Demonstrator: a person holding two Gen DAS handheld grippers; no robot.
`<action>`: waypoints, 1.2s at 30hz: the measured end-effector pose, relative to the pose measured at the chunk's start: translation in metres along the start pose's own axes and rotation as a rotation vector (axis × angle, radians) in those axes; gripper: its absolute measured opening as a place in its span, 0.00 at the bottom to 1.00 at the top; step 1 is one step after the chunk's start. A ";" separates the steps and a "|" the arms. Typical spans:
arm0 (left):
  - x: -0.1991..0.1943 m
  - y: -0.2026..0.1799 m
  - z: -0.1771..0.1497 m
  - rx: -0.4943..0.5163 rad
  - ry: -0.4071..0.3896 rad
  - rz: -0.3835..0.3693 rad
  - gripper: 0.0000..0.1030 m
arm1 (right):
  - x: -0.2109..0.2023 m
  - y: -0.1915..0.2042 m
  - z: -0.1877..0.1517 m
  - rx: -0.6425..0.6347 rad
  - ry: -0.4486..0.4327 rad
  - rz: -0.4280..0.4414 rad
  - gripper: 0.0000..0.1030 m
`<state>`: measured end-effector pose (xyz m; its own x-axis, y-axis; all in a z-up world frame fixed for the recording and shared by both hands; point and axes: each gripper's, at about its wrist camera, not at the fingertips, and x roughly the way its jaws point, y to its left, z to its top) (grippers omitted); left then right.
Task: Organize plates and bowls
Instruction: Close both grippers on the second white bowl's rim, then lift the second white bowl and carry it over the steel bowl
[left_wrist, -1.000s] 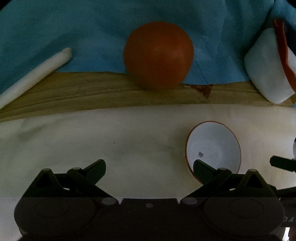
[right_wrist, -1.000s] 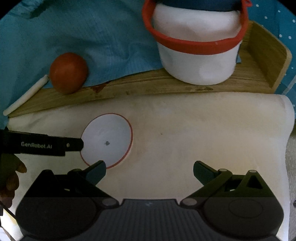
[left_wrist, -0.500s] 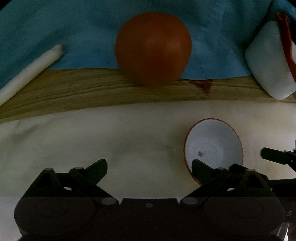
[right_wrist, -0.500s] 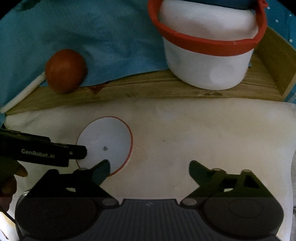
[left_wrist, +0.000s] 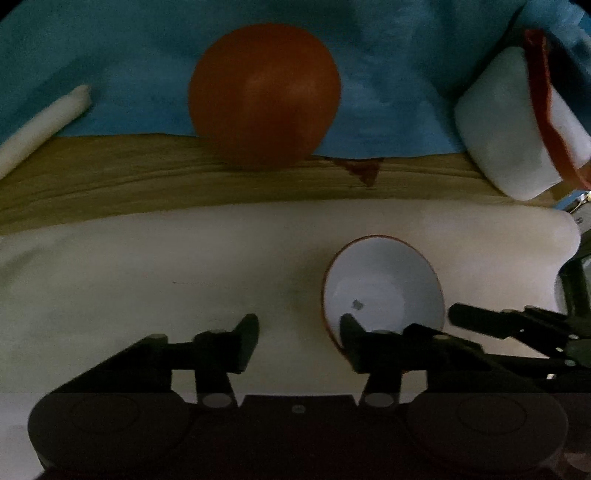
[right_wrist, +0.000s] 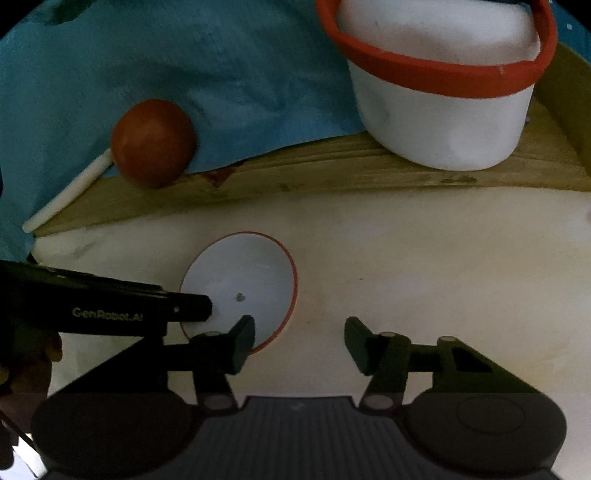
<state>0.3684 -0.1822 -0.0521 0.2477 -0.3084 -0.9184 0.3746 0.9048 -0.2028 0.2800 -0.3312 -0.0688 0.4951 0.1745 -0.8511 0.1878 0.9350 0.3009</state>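
Small round white bowl (left_wrist: 384, 288) with thin red rim is sitting on smooth cream cloth (left_wrist: 147, 277), near a grainy wooden board (left_wrist: 110, 177). Left gripper (left_wrist: 299, 334) and right gripper (right_wrist: 299, 339) are both half open, jaws just closing, gripping nothing; one finger of each is overlapping the bowl's rim. Open cloth is lying right of the bowl.

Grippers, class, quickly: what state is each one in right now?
Left gripper: jaws open, just been closing; its right finger overlaps the small bowl's rim, nothing held.
Right gripper: jaws open, just been closing, nothing between them.
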 end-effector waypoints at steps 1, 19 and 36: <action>0.000 -0.001 0.000 0.005 -0.003 0.000 0.46 | 0.000 -0.001 0.000 0.008 0.002 0.005 0.56; -0.005 -0.004 -0.004 0.009 -0.018 -0.076 0.13 | -0.001 0.000 -0.003 0.065 0.008 0.069 0.22; -0.026 -0.025 -0.014 0.044 -0.073 -0.089 0.10 | -0.035 0.003 -0.009 0.088 -0.057 0.064 0.17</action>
<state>0.3395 -0.1926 -0.0278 0.2754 -0.4088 -0.8701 0.4360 0.8598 -0.2659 0.2556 -0.3312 -0.0425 0.5554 0.2129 -0.8039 0.2267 0.8913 0.3927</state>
